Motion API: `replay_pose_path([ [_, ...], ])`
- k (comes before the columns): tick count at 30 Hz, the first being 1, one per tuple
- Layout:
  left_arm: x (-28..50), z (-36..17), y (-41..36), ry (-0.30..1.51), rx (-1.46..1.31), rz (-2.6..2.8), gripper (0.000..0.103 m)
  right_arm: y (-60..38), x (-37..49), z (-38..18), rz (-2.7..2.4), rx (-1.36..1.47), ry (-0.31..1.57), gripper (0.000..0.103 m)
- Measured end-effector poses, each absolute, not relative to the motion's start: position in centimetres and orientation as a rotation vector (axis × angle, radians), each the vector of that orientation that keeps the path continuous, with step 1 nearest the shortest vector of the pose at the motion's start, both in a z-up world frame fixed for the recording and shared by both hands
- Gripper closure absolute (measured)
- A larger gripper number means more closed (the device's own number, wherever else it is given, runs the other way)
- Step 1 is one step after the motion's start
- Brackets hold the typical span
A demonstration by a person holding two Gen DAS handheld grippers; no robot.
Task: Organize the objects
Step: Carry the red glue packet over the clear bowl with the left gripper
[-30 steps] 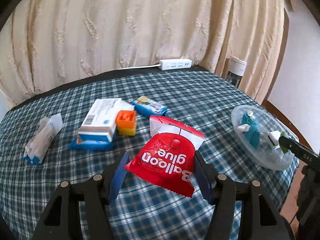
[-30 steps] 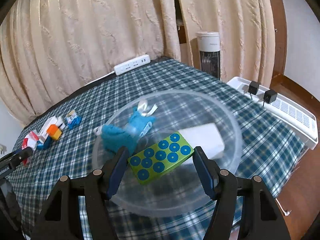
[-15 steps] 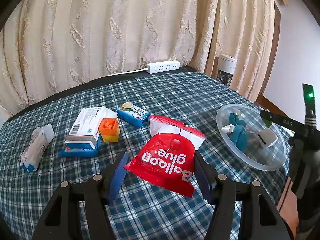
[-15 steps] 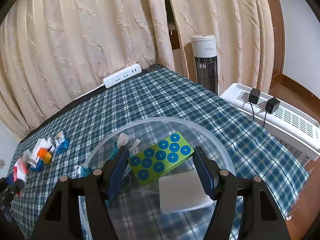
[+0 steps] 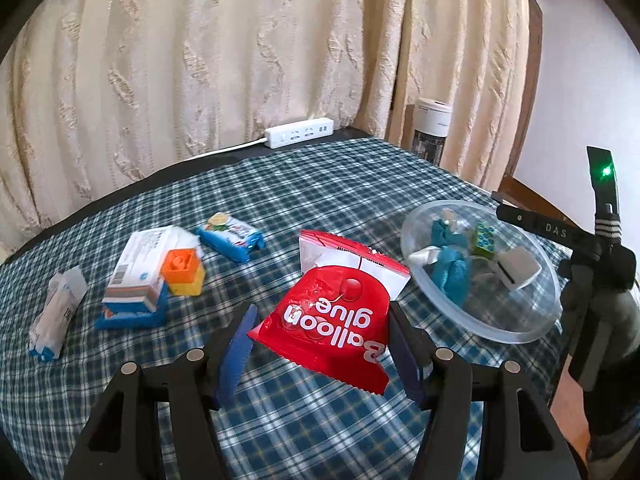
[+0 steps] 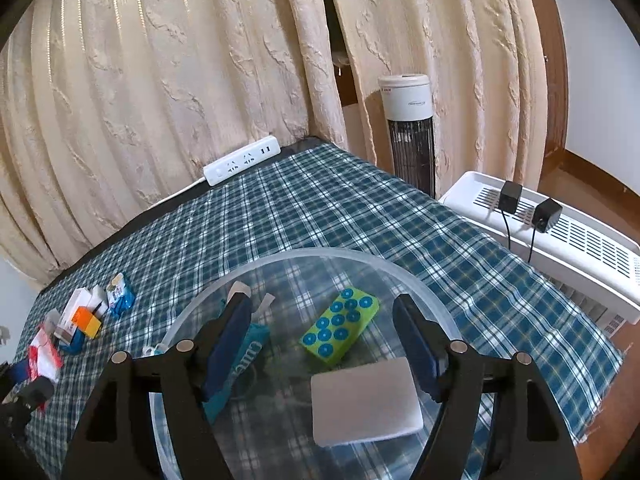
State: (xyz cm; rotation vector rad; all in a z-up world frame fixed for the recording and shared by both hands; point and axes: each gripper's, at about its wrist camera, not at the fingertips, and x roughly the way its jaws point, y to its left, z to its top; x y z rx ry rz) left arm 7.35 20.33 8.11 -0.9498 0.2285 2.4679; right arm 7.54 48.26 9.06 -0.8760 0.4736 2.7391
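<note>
Green with blue dots, the block (image 6: 340, 332) no longer sat between the right gripper's (image 6: 322, 354) jaws: they had spread and released it into the clear bowl (image 6: 404, 276), beside the white sponge (image 6: 366, 406) and teal cloth (image 6: 250, 350). Left of the bowl, the left gripper (image 5: 320, 348) still clenched the red balloon-glue packet (image 5: 332, 320) above the checked counter (image 5: 320, 184).

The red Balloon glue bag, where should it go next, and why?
Probably over to the clear bowl. The left gripper holds the Balloon glue bag above the cloth, and the green dotted block already lies in that bowl, with the right gripper open above it.
</note>
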Motion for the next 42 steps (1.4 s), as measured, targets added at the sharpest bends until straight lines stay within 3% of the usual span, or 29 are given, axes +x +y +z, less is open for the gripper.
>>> replay_pose_path([
  [31, 7.8, 7.7, 36.1, 0.355, -0.918, 2.138, 0.036, 51.3, 13.3, 9.3, 2.698, -0.760, 0.596, 0.029],
  [34, 7.4, 7.4, 36.3, 0.331, -0.929, 2.140, 0.025, 51.5, 13.5, 9.1, 2.694, -0.762, 0.618, 0.029],
  [36, 7.1, 7.4, 36.0, 0.308, -0.937, 2.154, 0.006, 51.6, 13.6, 9.1, 2.688, -0.755, 0.616, 0.029],
  [42, 6.9, 7.3, 35.1, 0.283, -0.955, 2.170, 0.005, 51.6, 13.7, 9.1, 2.683, -0.748, 0.627, 0.029],
])
